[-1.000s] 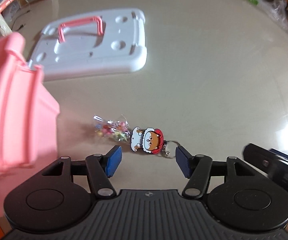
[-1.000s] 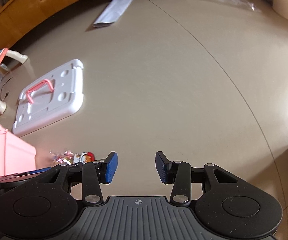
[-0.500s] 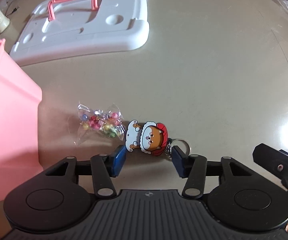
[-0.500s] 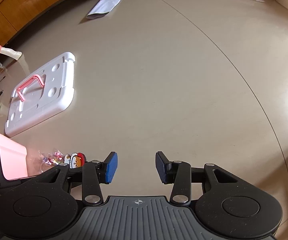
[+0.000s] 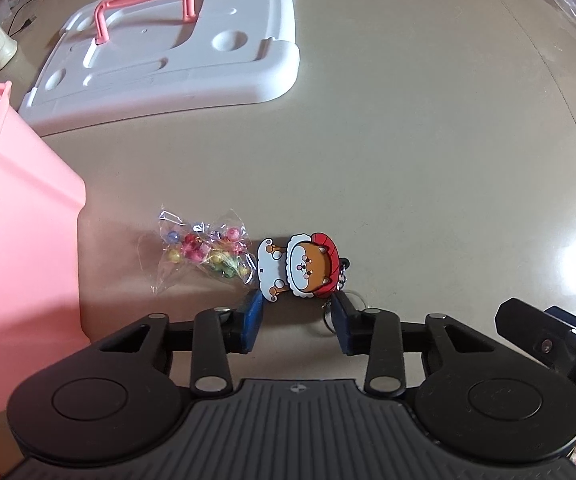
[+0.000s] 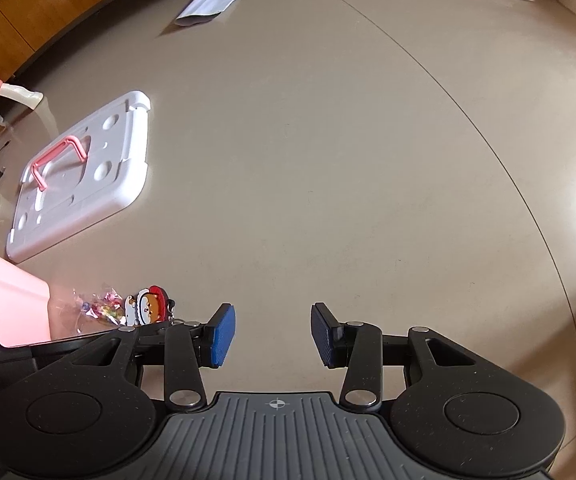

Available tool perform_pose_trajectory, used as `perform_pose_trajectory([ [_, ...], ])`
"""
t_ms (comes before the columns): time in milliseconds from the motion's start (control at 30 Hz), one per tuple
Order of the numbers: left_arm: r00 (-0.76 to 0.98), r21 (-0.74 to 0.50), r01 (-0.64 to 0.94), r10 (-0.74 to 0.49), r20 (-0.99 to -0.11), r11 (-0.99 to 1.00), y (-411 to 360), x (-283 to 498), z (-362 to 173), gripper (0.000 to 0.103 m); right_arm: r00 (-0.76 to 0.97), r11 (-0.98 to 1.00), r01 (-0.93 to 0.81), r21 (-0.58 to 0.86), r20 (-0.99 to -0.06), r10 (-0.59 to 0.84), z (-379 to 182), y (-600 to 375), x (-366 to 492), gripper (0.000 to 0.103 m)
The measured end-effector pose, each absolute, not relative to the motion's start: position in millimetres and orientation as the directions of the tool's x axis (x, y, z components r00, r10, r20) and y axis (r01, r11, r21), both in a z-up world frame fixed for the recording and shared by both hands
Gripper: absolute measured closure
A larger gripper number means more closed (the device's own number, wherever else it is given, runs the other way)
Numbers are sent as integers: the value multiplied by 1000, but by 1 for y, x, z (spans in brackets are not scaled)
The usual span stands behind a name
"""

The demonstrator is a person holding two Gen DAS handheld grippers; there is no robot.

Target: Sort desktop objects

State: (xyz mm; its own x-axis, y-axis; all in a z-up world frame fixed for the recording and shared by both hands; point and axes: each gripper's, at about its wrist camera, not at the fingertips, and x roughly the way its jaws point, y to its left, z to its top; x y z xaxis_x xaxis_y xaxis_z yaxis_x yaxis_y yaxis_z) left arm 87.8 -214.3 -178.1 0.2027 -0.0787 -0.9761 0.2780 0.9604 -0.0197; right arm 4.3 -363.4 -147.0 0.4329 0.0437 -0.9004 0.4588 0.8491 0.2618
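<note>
Closing in on the keychain

Since a second ago the left gripper (image 5: pixel 298 312) has dropped and its jaws are closing, with the near edge of the flat rubbery cartoon-dog keychain (image 5: pixel 300 266) between them, not yet clearly pinched. The pick looks imminent. A crinkly clear bag of coloured beads (image 5: pixel 204 252) lies just left, beside the smooth pink plastic bin (image 5: pixel 20 240). The right gripper (image 6: pixel 272 334) hangs half-open and empty.

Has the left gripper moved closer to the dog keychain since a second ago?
Yes. The left gripper has come down toward the table: the dog keychain and white lid look larger, and its fingers now flank the keychain.
</note>
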Motion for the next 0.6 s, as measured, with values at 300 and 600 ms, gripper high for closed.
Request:
perform_pose_trajectory([
  [300, 214, -19, 280, -82, -973, 960, -210, 85, -166, 99, 438, 852, 456, 258, -898, 38, -143, -365, 2, 64],
  [600, 252, -39, 270, -110, -962, 962, -205, 83, -143, 99, 449, 858, 445, 255, -893, 33, -135, -360, 4, 64],
])
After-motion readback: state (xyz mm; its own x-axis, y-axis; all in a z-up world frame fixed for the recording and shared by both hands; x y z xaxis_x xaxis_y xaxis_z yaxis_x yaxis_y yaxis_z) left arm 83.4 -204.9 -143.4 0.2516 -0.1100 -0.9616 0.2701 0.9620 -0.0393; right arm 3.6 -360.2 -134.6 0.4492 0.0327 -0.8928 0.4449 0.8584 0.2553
